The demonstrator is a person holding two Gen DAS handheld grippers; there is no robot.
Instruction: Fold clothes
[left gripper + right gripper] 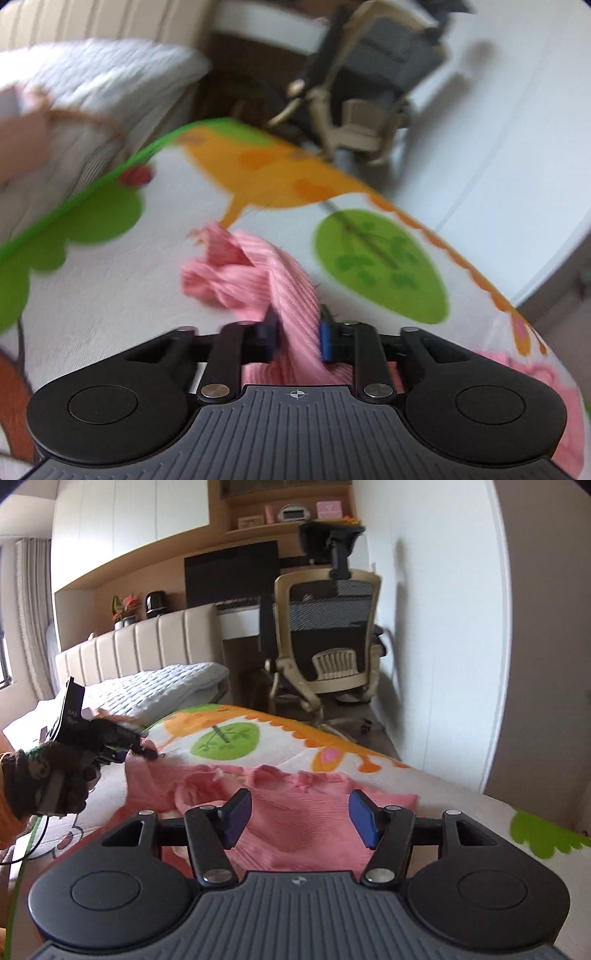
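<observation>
One pink ribbed knit garment, spread on the white cartoon-printed play mat. Your left gripper has its fingers clamped on a bunched fold of it; the left wrist view is blurred. Your right gripper hangs over the garment, fingers apart, holding nothing. White lettering on the left gripper's body: unreadable. One beige mesh-backed office chair.

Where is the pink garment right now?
The pink garment lies on the cartoon-print blanket, ahead of the open right gripper; the left gripper pinches its left part.
</observation>
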